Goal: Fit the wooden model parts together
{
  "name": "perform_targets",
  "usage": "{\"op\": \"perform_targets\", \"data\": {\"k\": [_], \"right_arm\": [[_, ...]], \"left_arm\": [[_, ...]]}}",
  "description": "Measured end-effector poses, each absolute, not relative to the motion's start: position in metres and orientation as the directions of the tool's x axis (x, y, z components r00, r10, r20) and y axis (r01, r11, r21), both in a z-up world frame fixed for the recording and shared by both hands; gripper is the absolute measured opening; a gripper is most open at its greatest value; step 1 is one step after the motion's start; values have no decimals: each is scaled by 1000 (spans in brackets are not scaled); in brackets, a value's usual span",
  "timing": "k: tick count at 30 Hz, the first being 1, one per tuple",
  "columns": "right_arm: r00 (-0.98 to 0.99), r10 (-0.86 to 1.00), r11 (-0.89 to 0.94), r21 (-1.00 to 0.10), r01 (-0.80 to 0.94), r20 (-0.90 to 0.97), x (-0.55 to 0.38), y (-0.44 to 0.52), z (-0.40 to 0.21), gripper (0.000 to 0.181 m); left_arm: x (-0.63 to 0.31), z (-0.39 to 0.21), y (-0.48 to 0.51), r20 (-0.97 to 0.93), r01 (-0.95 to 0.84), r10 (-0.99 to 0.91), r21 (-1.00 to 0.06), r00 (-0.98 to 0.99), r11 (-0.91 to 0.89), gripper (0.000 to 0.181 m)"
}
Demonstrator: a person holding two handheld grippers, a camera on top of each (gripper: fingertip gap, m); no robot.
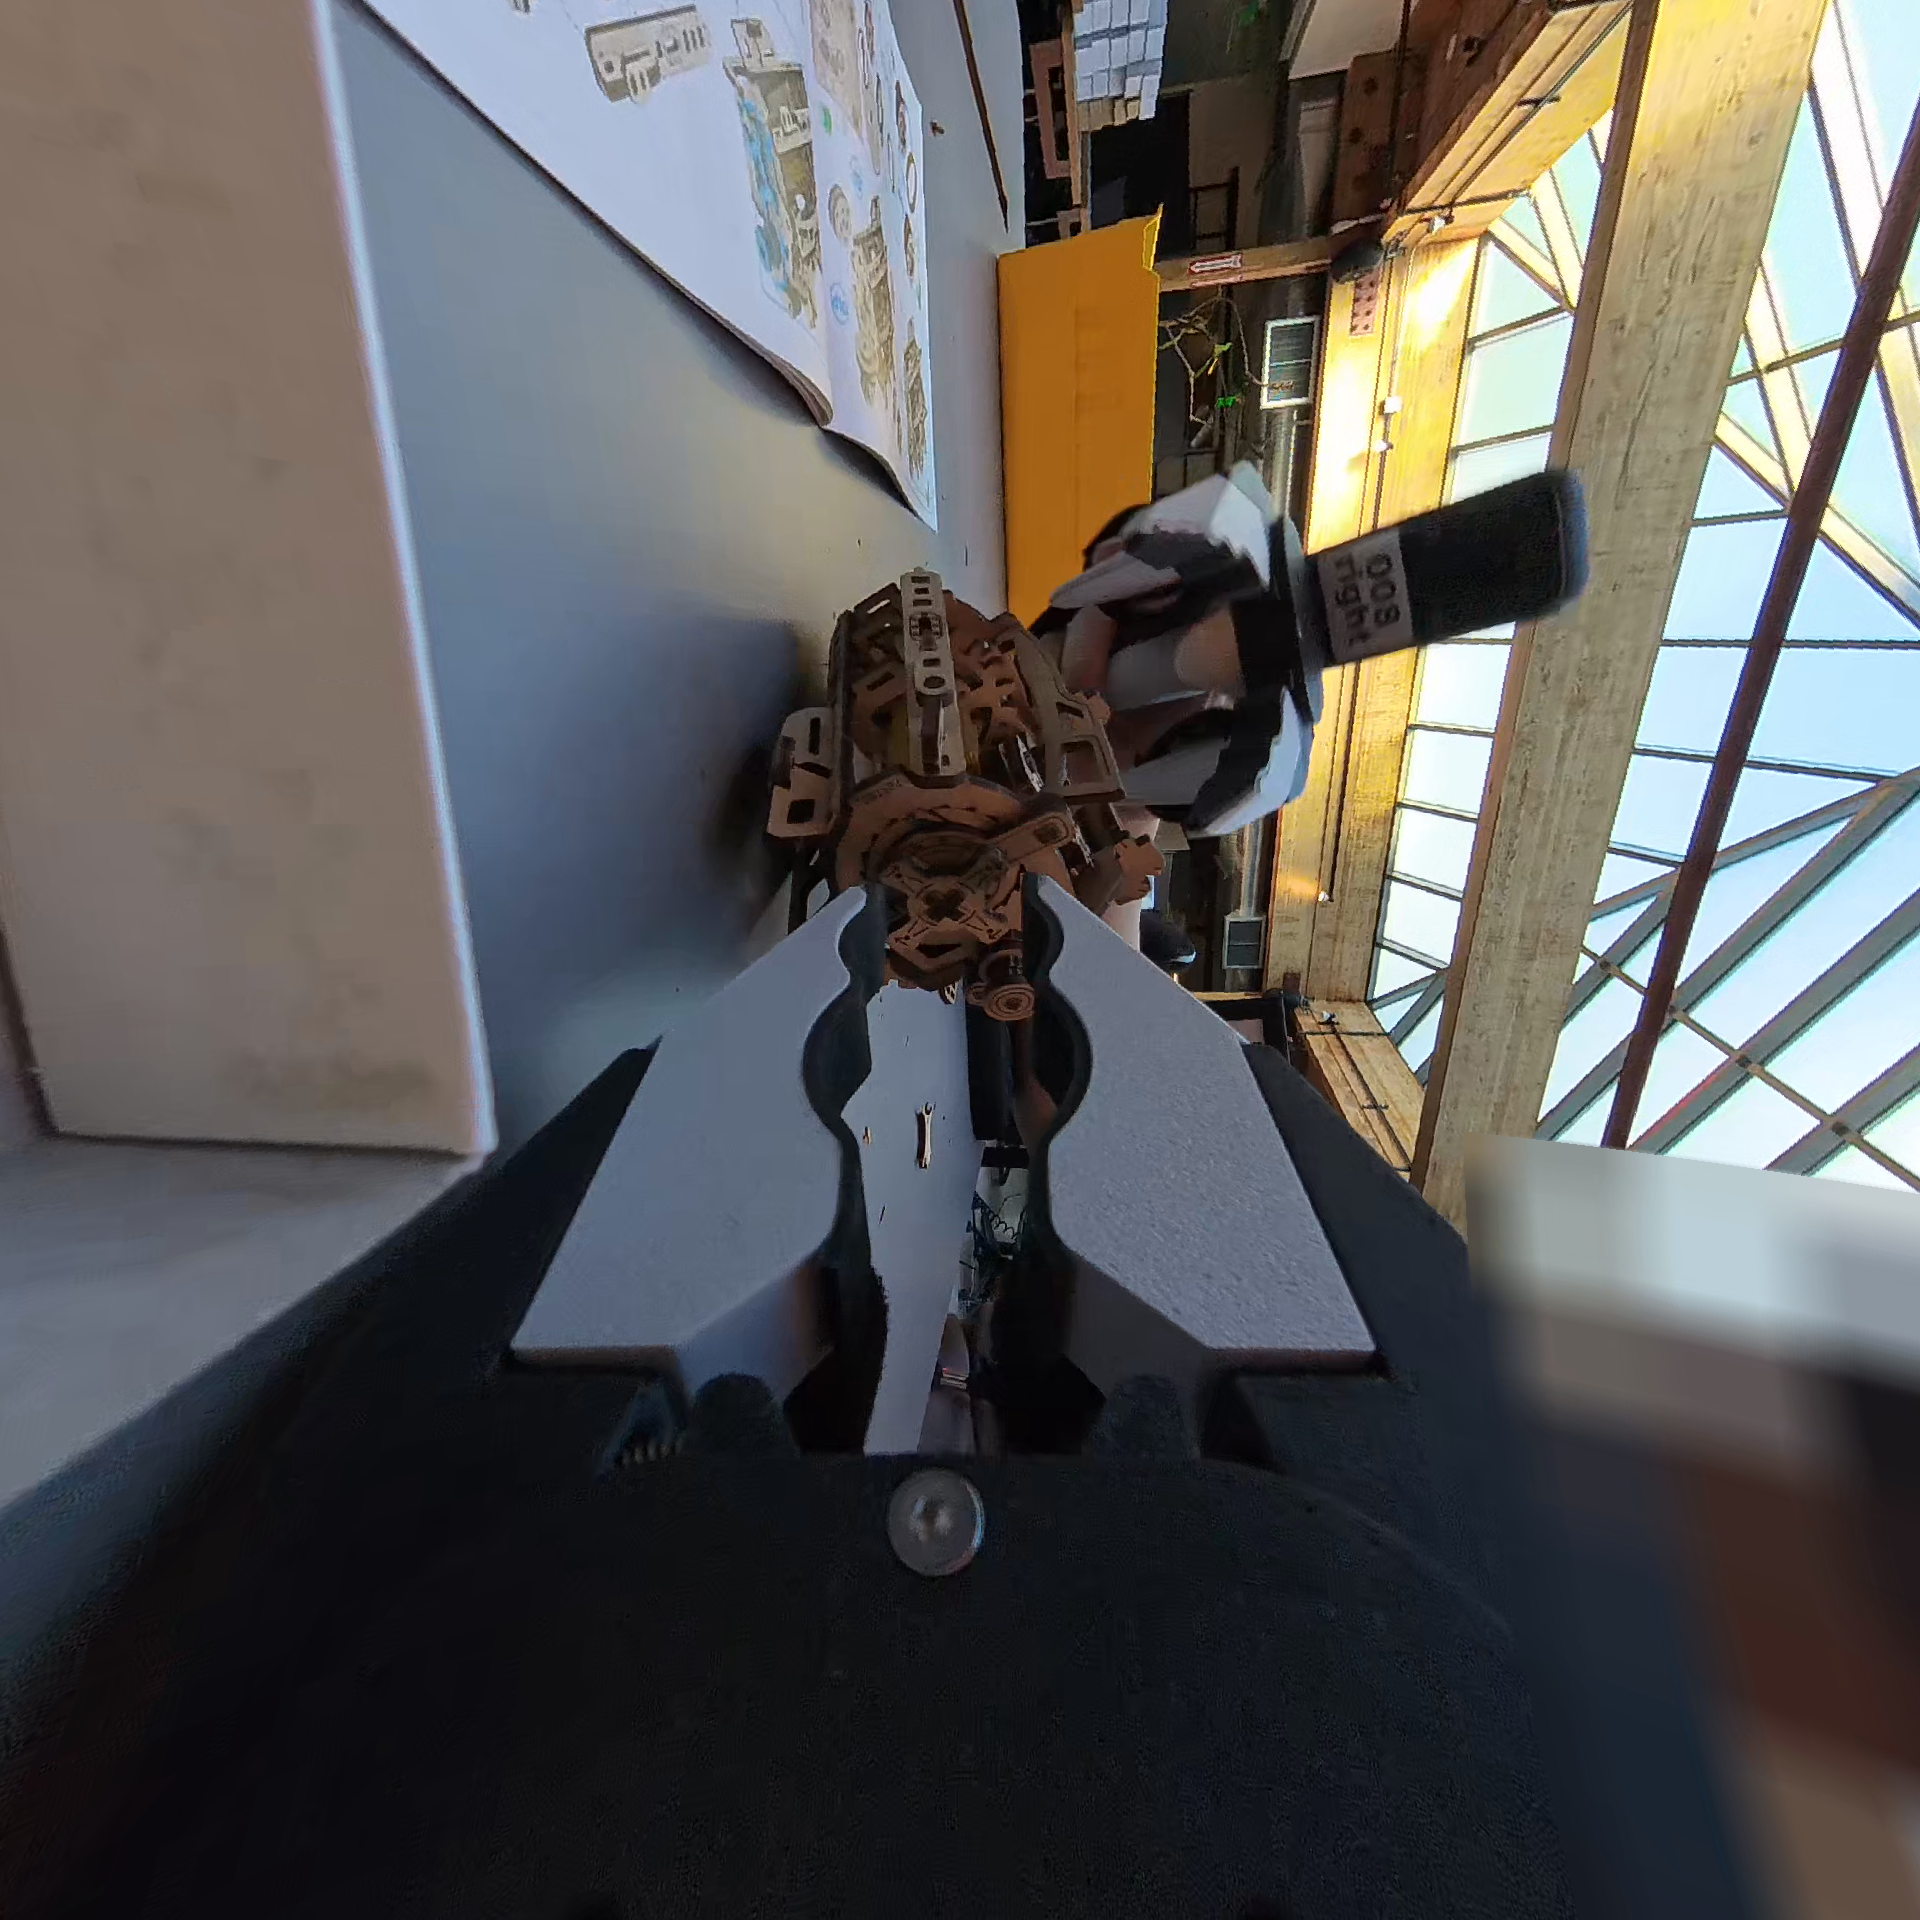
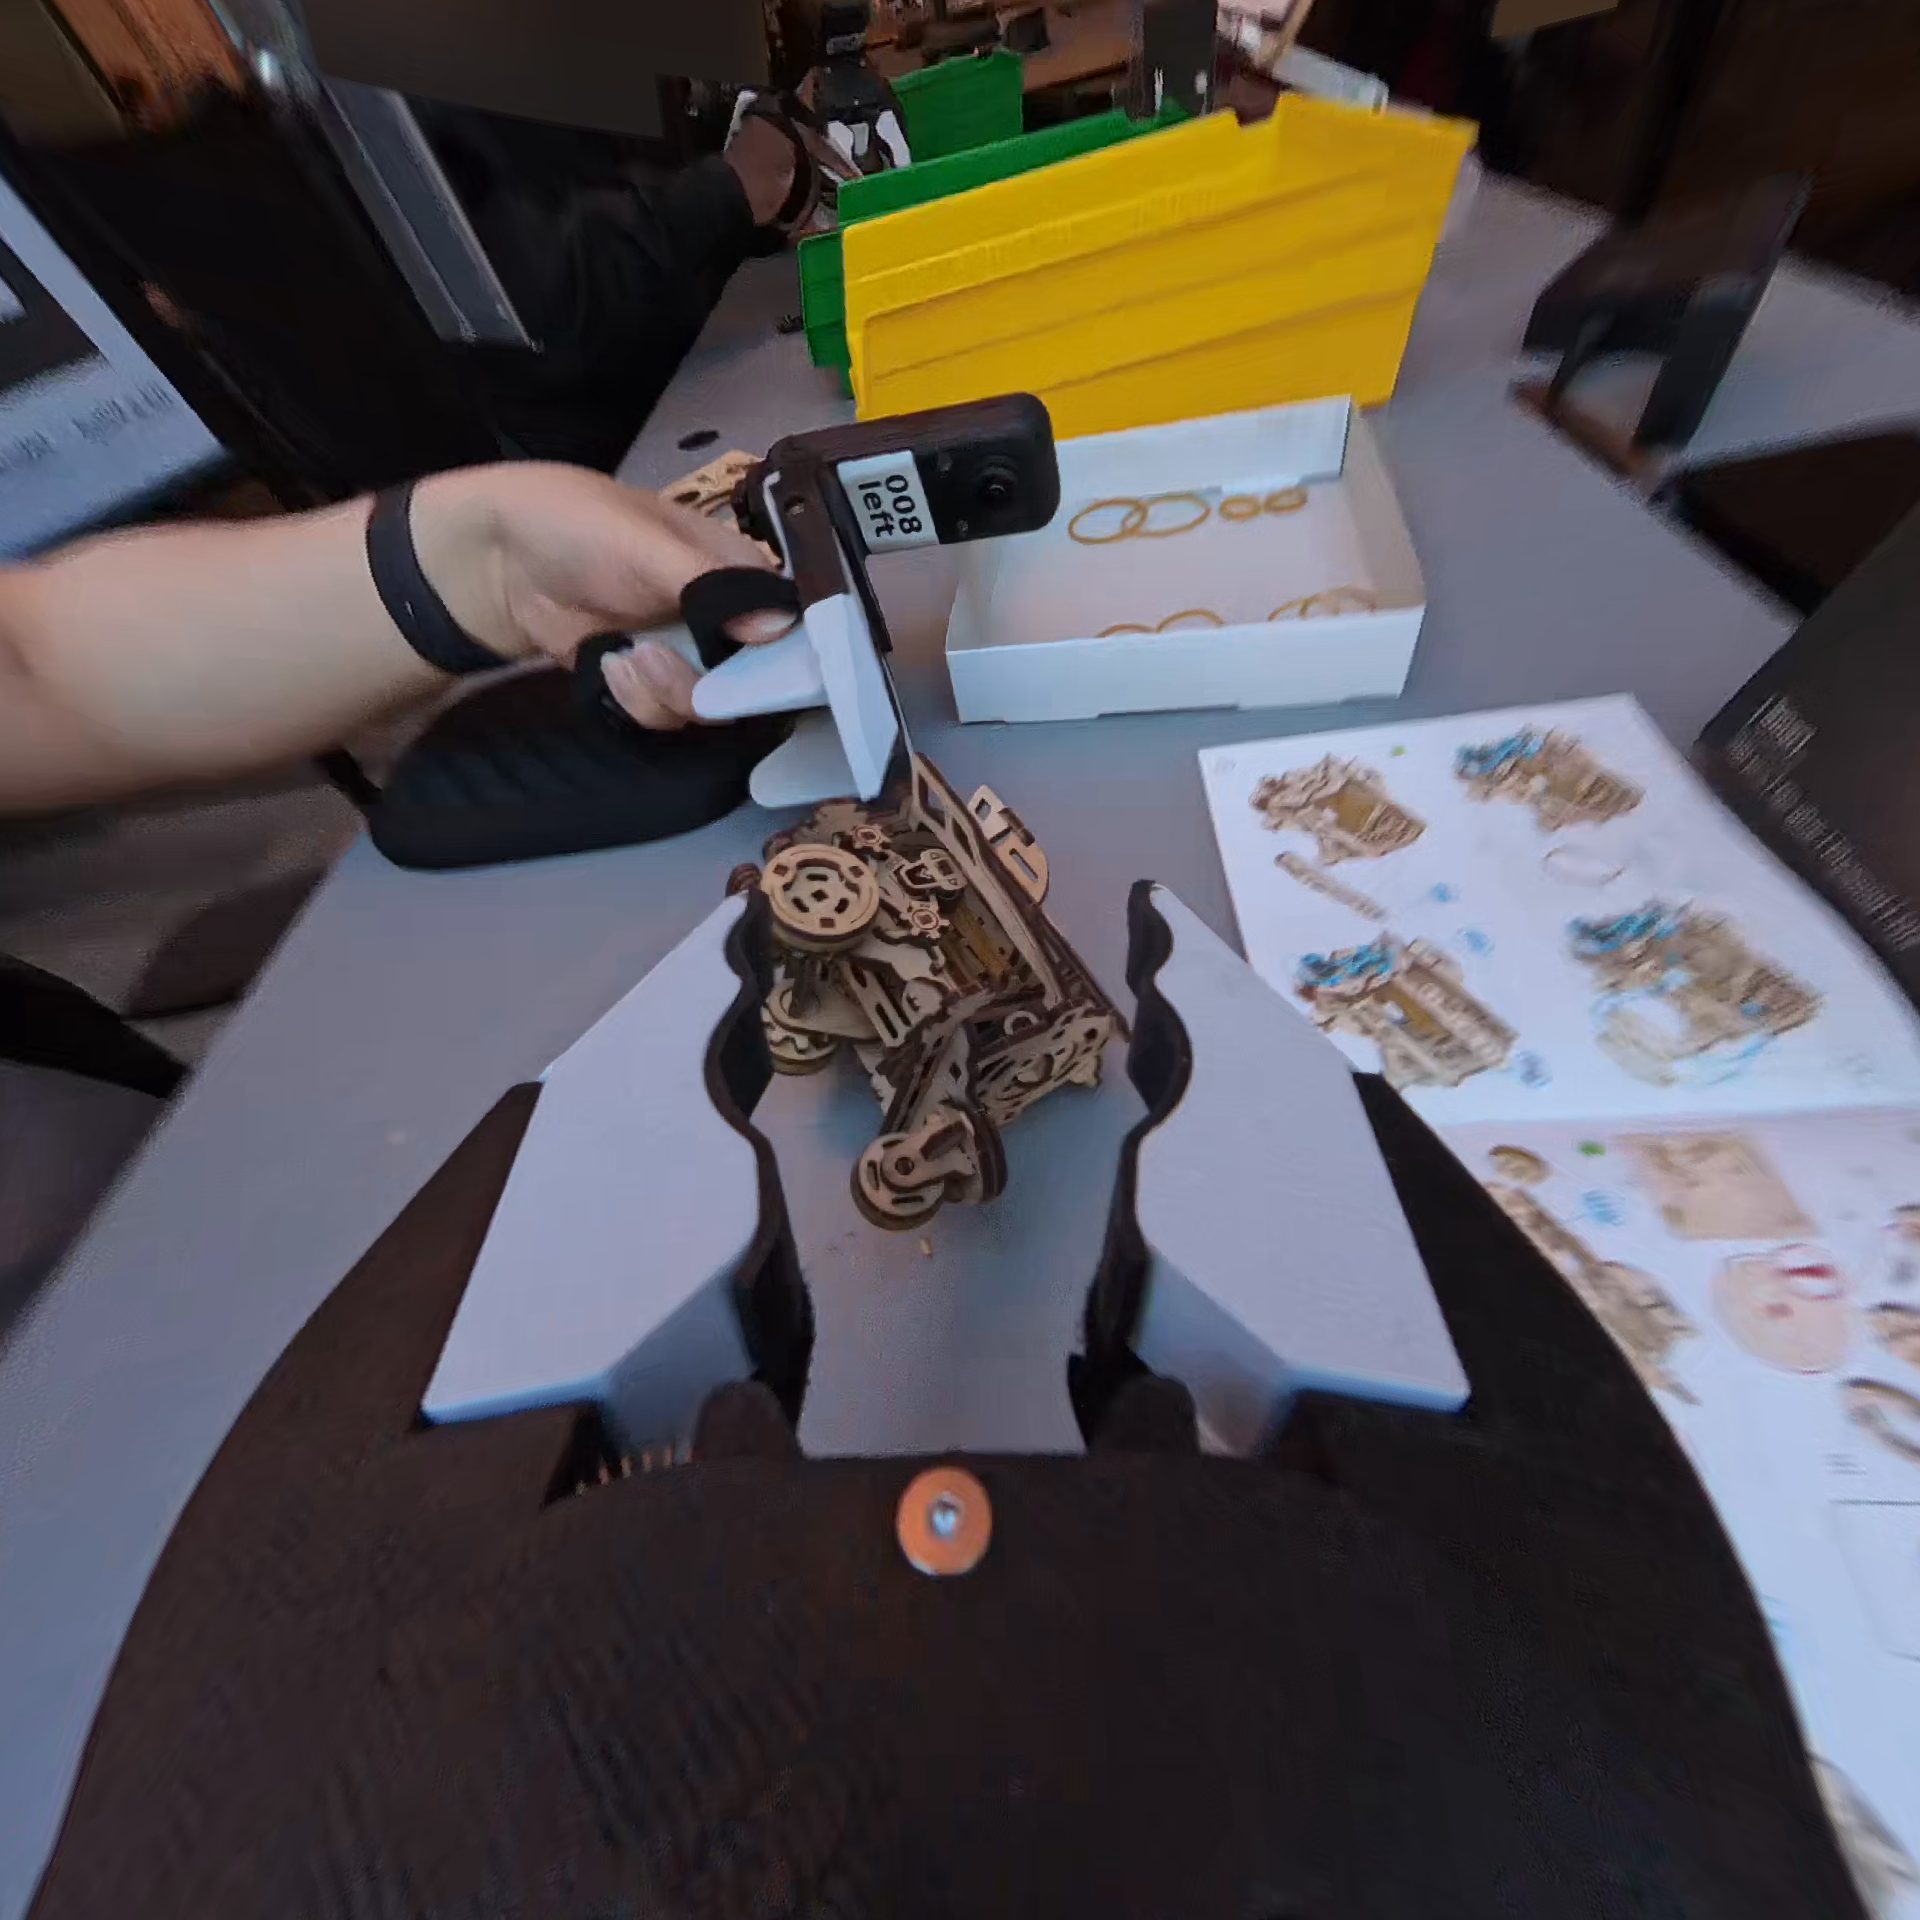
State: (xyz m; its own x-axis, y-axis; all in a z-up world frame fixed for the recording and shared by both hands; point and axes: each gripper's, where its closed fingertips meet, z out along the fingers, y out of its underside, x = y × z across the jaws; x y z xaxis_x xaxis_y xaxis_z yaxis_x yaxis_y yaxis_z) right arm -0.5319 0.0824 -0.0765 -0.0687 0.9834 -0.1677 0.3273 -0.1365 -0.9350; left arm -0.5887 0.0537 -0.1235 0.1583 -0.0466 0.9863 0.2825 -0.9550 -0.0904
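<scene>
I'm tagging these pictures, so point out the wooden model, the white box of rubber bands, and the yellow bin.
wooden model (image 2: 935,997), right wrist view, on its central framework.
white box (image 2: 1184,675), right wrist view, on its near outer wall.
yellow bin (image 2: 1132,301), right wrist view, on its ribbed side wall.

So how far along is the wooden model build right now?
Mostly built: the wooden model stands on the table with gears, wheels and frame already joined. In hand: the left gripper is closed on one end of it, steadying it, while the right gripper is open and holds no part. Left: rubber bands lie unused in the white box, and the instruction sheets lie open.
</scene>
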Motion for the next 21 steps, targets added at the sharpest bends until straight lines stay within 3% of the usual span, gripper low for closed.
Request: {"op": "perform_targets", "data": {"k": [2,5,9,12,14,16,19,21], "right_arm": [[-24,986,162,-941,295,163,-523,73,-65,69],[-24,848,506,-795,334,529,-517,45,-65,66],[-128,708,660,-586,470,695,-521,20,-107,69],[-91,618,676,-468,569,781,-526,38,-118,69],[-53,639,659,-510,552,768,-526,43,-113,68],[0,766,573,-682,455,643,-524,40,-95,63],[41,982,158,-917,367,186,-519,58,-78,71],[10,989,-138,-915,380,-145,-514,72,-81,75]], "left_arm": [[-592,-122,51,984,283,-55,-102,168,-954,25],[-598,-120,44,974,284,-87,-146,210,-948,26],[-604,-122,33,953,269,-122,-198,277,-943,28],[-602,-128,25,937,231,-136,-217,323,-948,30],[-598,-129,24,936,221,-141,-219,322,-951,32],[-595,-126,28,942,234,-139,-216,307,-948,40],[-594,-126,37,937,244,-135,-220,322,-944,51],[-592,-124,43,937,256,-129,-218,325,-942,57]]}}
